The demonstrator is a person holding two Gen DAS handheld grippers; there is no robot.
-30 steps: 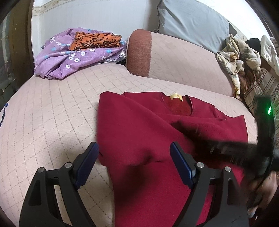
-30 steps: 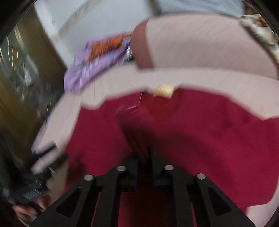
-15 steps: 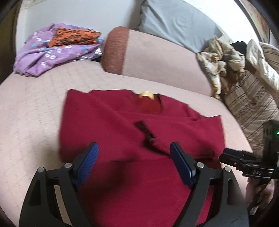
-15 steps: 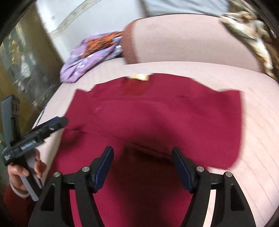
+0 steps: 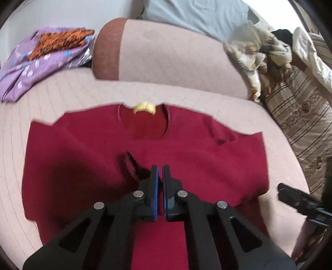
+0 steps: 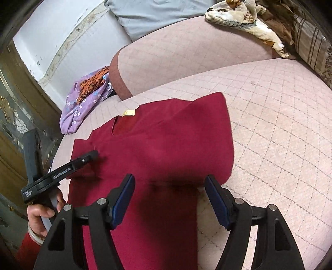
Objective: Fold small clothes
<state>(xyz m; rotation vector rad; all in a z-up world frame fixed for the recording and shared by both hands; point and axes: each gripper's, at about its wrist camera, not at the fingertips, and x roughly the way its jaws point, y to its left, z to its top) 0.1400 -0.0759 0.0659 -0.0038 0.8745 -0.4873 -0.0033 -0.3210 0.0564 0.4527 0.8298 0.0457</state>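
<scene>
Left wrist view.
- Left gripper (image 5: 160, 167): jaws have just closed, blue pads near-touching with only a thin slit between them; nothing held. It hangs over the middle of the garment's chest.
- Red sweater (image 5: 83, 162): lies flat, front up, on the quilted pink mattress (image 5: 62, 91); round neckline toward the far edge, yellow neck label (image 5: 144, 108) showing inside it. Both sleeves are folded in across the chest; one dark cuff (image 5: 129, 164) lies just left of the closed fingertips.
- Pink bolster cushion (image 5: 166, 56), with a rust-coloured end, runs along the far edge of the mattress.
- Purple floral cloth (image 5: 31, 68) at the far left corner, with an orange patterned cloth (image 5: 60, 41) on top of it.
- Grey pillow (image 5: 197, 16) behind the bolster; crumpled cream printed fabric (image 5: 249, 52) and striped bedding (image 5: 300, 108) at the right edge.
- Right gripper (image 5: 298, 199): a dark, blurred part visible at the right edge, off the sweater.

Right wrist view.
- Right gripper (image 6: 170, 187): jaws wide apart, having just been opening; nothing between the pads. The sweater's lower part lies beneath it, the right-hand finger over bare mattress.
- Red sweater (image 6: 166, 145): near the left edge of the mattress (image 6: 280, 124), neckline and label (image 6: 129, 112) pointing toward the bolster (image 6: 186, 54).
- Left gripper (image 6: 94, 154): closed tip resting at the sweater's left side, held by a hand (image 6: 41, 214) with a red sleeve (image 6: 27, 247).
- Purple cloth (image 6: 78, 112) and orange cloth (image 6: 91, 83) beyond, at the far left corner.
</scene>
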